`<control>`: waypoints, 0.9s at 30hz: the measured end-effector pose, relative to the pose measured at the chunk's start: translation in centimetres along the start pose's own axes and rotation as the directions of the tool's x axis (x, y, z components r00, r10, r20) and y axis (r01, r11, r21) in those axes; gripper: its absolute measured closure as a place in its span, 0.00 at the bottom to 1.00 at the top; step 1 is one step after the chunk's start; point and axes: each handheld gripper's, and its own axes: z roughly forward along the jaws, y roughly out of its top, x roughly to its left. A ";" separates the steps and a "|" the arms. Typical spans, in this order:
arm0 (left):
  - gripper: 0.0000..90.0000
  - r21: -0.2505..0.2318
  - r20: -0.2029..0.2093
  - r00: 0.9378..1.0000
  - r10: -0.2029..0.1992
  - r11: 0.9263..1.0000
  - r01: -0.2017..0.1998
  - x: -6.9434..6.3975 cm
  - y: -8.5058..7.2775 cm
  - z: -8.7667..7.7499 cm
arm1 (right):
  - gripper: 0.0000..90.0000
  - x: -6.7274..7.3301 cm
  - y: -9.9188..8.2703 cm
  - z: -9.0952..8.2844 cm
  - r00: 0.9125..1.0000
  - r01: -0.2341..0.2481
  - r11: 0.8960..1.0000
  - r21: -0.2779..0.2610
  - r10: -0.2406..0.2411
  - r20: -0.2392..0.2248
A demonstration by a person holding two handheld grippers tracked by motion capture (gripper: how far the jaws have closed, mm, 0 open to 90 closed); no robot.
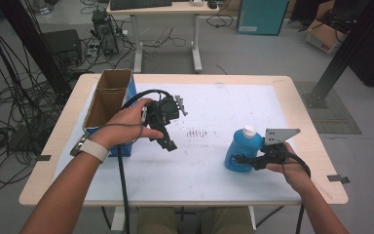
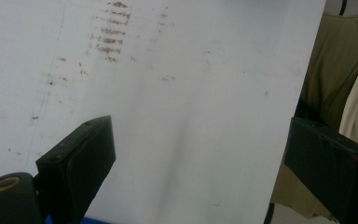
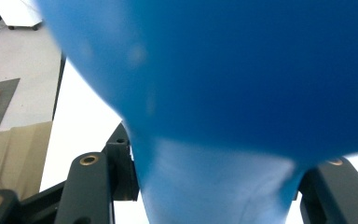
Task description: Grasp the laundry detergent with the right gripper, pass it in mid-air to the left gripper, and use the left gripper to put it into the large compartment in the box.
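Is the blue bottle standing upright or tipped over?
Upright. In the high view the blue bottle stands on the white mat, white cap on top, with the right gripper clamped on its lower body.

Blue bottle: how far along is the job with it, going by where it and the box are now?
Done: the right tongs are shut on the bottle, gripping its narrow part in the right gripper view. In hand: the bottle is at the table's right side, apart from the box; whether it is lifted is unclear. Left: probably carrying it to the open box. The left tongs hang open, holding nothing.
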 end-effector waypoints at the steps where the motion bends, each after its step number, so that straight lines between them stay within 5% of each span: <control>1: 0.10 -0.003 -0.002 1.000 0.000 1.000 0.000 0.0 0.0 0.0 | 0.47 0.0 0.0 0.0 1.000 0.006 1.000 0.003 -0.006 -0.001; 12: 0.09 -0.029 -0.008 1.000 -0.024 0.999 0.024 -0.3 0.1 -1.0 | 0.47 0.0 0.1 -0.1 1.000 0.005 1.000 0.007 -0.005 -0.010; 27: 0.05 -0.064 -0.007 1.000 -0.009 0.998 0.009 -2.7 1.4 -5.2 | 0.47 1.1 3.1 -1.1 0.995 -0.011 1.000 -0.009 0.011 -0.095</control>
